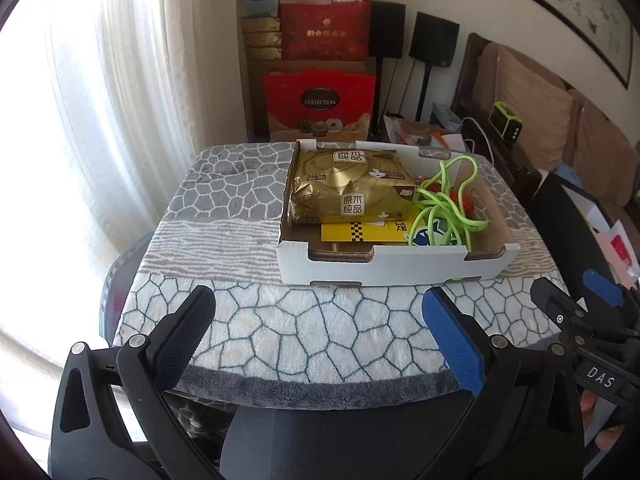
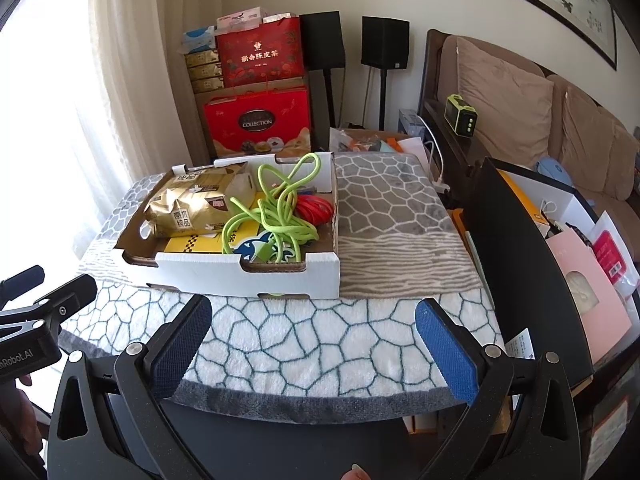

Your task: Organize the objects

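Behind table (image 1: pixel 240 216), red box (image 1: pixel 319 102) reads "COLLECTION".

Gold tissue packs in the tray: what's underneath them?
A yellow booklet pokes out beneath the gold tissue packs, inside the cardboard tray. How far it extends is hidden by the packs.

Bare patterned cloth (image 1: pixel 304 332) lies open at 12 o'clock up to the white cardboard tray (image 1: pixel 384 266). Green cord (image 1: pixel 444 204) loops rise above its rim at 1 o'clock. A tall black box (image 2: pixel 516 264) walls off 3 o'clock.
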Action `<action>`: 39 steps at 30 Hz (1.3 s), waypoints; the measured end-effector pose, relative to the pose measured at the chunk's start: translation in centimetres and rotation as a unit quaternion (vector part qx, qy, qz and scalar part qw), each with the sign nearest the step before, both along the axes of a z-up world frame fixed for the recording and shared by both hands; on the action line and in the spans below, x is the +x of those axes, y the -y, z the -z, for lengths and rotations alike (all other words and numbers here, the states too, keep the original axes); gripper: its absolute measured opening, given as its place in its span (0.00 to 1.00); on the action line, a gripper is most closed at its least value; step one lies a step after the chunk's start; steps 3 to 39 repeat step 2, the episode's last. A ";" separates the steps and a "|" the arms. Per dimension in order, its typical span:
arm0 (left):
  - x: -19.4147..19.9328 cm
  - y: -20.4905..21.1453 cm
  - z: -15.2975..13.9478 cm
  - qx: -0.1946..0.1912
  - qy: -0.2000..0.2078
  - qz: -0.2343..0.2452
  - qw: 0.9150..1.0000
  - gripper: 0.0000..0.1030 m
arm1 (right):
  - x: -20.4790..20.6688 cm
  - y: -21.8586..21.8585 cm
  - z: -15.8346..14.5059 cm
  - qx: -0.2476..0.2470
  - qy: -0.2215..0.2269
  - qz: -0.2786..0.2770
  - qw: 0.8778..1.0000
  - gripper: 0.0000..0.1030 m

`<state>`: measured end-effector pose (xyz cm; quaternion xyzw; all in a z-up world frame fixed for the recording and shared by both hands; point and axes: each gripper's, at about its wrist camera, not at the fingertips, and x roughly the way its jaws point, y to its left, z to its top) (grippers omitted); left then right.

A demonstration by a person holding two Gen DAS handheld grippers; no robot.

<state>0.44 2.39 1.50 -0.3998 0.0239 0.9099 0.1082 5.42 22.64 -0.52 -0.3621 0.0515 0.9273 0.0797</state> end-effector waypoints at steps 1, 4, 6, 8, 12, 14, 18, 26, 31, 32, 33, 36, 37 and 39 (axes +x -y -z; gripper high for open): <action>0.0 0.0 0.0 0.001 0.000 -0.001 1.000 1.00 | 0.0 0.0 0.0 0.000 0.000 0.000 1.000 1.00; 0.0 0.0 0.0 0.002 0.001 0.000 1.000 1.00 | 0.1 0.0 0.0 0.000 -0.001 0.001 1.000 1.00; 0.0 0.0 0.0 0.002 0.001 0.000 1.000 1.00 | 0.1 0.0 0.0 0.000 -0.001 0.001 1.000 1.00; 0.0 0.0 0.0 0.002 0.001 0.000 1.000 1.00 | 0.1 0.0 0.0 0.000 -0.001 0.001 1.000 1.00; 0.0 0.0 0.0 0.002 0.001 0.000 1.000 1.00 | 0.1 0.0 0.0 0.000 -0.001 0.001 1.000 1.00; 0.0 0.0 0.0 0.002 0.001 0.000 1.000 1.00 | 0.1 0.0 0.0 0.000 -0.001 0.001 1.000 1.00; 0.0 0.0 0.0 0.002 0.001 0.000 1.000 1.00 | 0.1 0.0 0.0 0.000 -0.001 0.001 1.000 1.00; 0.0 0.0 0.0 0.002 0.001 0.000 1.000 1.00 | 0.1 0.0 0.0 0.000 -0.001 0.001 1.000 1.00; 0.0 0.0 0.0 0.002 0.001 0.000 1.000 1.00 | 0.1 0.0 0.0 0.000 -0.001 0.001 1.000 1.00; 0.0 0.0 0.0 0.002 0.001 0.000 1.000 1.00 | 0.1 0.0 0.0 0.000 -0.001 0.001 1.000 1.00; 0.0 0.0 0.0 0.002 0.001 0.000 1.000 1.00 | 0.1 0.0 0.0 0.000 -0.001 0.001 1.000 1.00; 0.0 0.0 0.0 0.002 0.001 0.000 1.000 1.00 | 0.1 0.0 0.0 0.000 -0.001 0.001 1.000 1.00; 0.0 0.0 0.0 0.002 0.001 0.000 1.000 1.00 | 0.1 0.0 0.0 0.000 -0.001 0.001 1.000 1.00; 0.0 0.0 0.0 0.002 0.001 0.000 1.000 1.00 | 0.1 0.0 0.0 0.000 -0.001 0.001 1.000 1.00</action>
